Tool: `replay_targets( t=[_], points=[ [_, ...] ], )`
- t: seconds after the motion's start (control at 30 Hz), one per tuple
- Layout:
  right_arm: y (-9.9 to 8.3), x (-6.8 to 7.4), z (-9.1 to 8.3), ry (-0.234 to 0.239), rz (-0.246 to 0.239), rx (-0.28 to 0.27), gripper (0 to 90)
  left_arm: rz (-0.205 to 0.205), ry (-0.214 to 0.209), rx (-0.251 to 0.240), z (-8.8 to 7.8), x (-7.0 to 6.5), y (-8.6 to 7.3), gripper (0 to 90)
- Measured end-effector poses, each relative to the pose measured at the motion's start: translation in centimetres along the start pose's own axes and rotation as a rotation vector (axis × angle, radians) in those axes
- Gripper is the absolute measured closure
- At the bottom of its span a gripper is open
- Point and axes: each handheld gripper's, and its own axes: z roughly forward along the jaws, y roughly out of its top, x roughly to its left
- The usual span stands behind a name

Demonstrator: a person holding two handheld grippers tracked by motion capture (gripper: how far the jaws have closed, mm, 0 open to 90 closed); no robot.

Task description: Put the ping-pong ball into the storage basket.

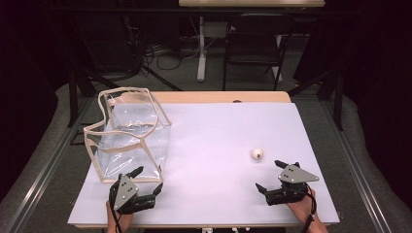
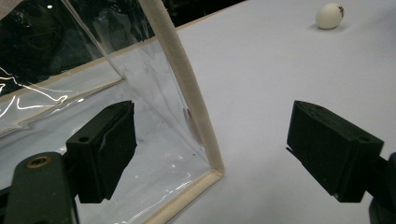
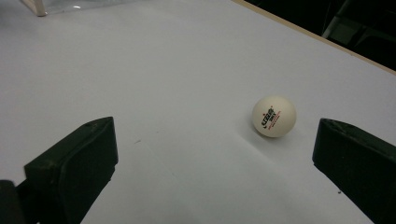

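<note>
A white ping-pong ball (image 1: 257,154) with red print rests on the white table top (image 1: 218,141), right of centre. My right gripper (image 1: 273,175) stands open just in front of it; in the right gripper view the ball (image 3: 274,116) lies ahead of the jaws, nearer the right one, untouched. A clear plastic bag with cream piping (image 1: 128,136) stands open-topped at the left. My left gripper (image 1: 149,179) is open at the bag's near right corner. In the left gripper view the corner piping (image 2: 189,93) rises between the spread jaws, and the ball (image 2: 329,16) is far off.
The table's front edge runs right under both hands. A black folding chair (image 1: 255,41) and a desk leg (image 1: 201,48) stand on the floor beyond the far edge. Dark drapes close off both sides.
</note>
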Motion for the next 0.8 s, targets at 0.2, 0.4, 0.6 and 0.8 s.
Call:
replay_targets(
  t=[0.2, 0.4, 0.6, 0.8],
  points=[
    [0.6, 0.2, 0.3, -0.01, -0.019, 0.017, 0.1, 0.007, 0.001, 0.001, -0.1, -0.1, 0.0, 16.0],
    [1.1, -0.2, 0.6, -0.018, -0.006, 0.027, 0.1, 0.006, 0.003, 0.003, -0.1, 0.1, -0.1, 16.0],
    [1.7, -0.5, 0.9, -0.025, -0.001, 0.047, 0.1, 0.009, 0.002, 0.001, 0.0, 0.0, -0.1, 16.0],
    [2.1, -0.8, 1.2, -0.028, 0.004, 0.076, 0.1, 0.017, 0.001, 0.008, 0.0, 0.0, -0.1, 16.0]
  ],
)
